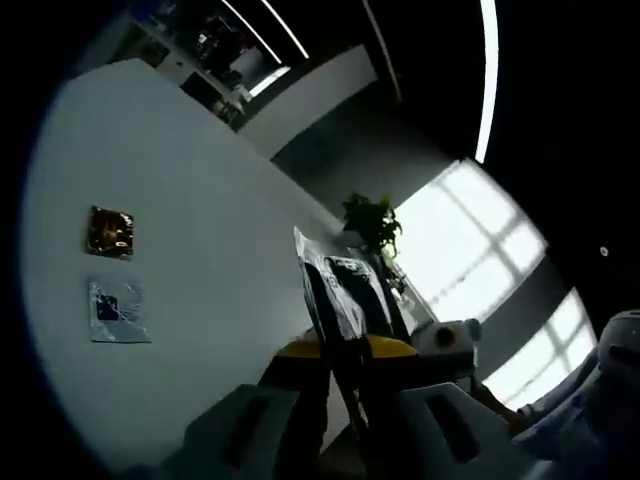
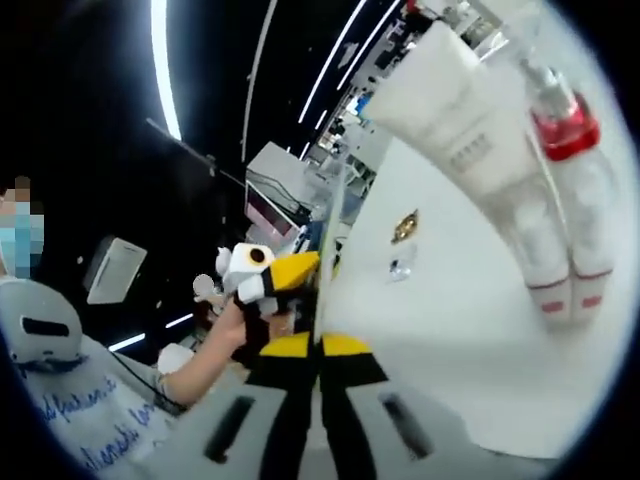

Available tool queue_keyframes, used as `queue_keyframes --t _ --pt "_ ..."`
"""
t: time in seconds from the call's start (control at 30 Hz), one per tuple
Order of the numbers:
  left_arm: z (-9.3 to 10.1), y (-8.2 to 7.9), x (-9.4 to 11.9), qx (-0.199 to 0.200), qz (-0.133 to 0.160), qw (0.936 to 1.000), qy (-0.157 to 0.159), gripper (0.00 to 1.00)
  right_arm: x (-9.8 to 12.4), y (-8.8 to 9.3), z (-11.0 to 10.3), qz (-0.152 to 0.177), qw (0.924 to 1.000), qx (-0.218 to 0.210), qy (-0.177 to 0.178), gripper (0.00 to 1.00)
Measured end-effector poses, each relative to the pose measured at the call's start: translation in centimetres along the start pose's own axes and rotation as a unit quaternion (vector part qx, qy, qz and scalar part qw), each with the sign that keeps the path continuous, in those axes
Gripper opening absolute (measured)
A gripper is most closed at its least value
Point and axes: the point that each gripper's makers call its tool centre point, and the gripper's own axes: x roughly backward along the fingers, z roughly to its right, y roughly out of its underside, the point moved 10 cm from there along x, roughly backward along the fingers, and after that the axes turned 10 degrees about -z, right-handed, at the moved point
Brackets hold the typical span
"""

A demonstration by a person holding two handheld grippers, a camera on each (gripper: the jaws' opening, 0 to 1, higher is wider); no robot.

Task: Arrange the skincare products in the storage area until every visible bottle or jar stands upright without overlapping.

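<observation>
A flat black-and-white sachet stands up from between my left gripper's yellow-tipped jaws, which are shut on its lower edge. In the right gripper view the same sachet shows edge-on as a thin sheet, and my right gripper is shut on its near end. The left gripper, held by a hand, meets that sheet from the left. Two small sachets lie flat on the white table, a brown one and a blue-silver one. White tubes and a red-capped bottle lie on the table at the right.
The white table slopes across the left gripper view. Beyond its far end stand a green plant and bright windows. A person in a printed white shirt is at the lower left of the right gripper view.
</observation>
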Motion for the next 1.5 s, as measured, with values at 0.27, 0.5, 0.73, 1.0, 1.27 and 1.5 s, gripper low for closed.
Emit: queue_keyframes --t 0.27,0.5,0.73,1.0,1.27,1.5 --pt "-1.9 -1.5 0.0 0.034 0.031 0.9987 -0.020 0.06 0.1 -0.1 0.5 -0.004 0.9999 -0.003 0.012 0.01" --pt "-2.8 -1.7 -1.1 0.025 0.008 0.9986 -0.046 0.02 0.2 -0.2 1.2 -0.013 0.9994 -0.008 0.032 0.01" --pt "-3.8 -1.2 -2.2 0.010 -0.022 0.9963 -0.082 0.00 -0.1 -0.3 2.2 -0.050 0.9940 0.024 0.094 0.02" --pt "-4.5 -1.2 -2.5 0.026 -0.023 0.9956 -0.087 0.00 0.3 0.5 3.5 -0.111 0.9784 0.065 0.162 0.06" --pt "-5.3 -0.7 -3.8 0.036 -0.040 0.9944 -0.092 0.00 0.2 0.1 4.2 -0.182 0.9505 0.117 0.222 0.05" --pt "-6.1 -0.6 -4.8 0.002 -0.097 0.9870 -0.128 0.00 -0.6 0.4 5.2 -0.226 0.9276 0.151 0.256 0.05"
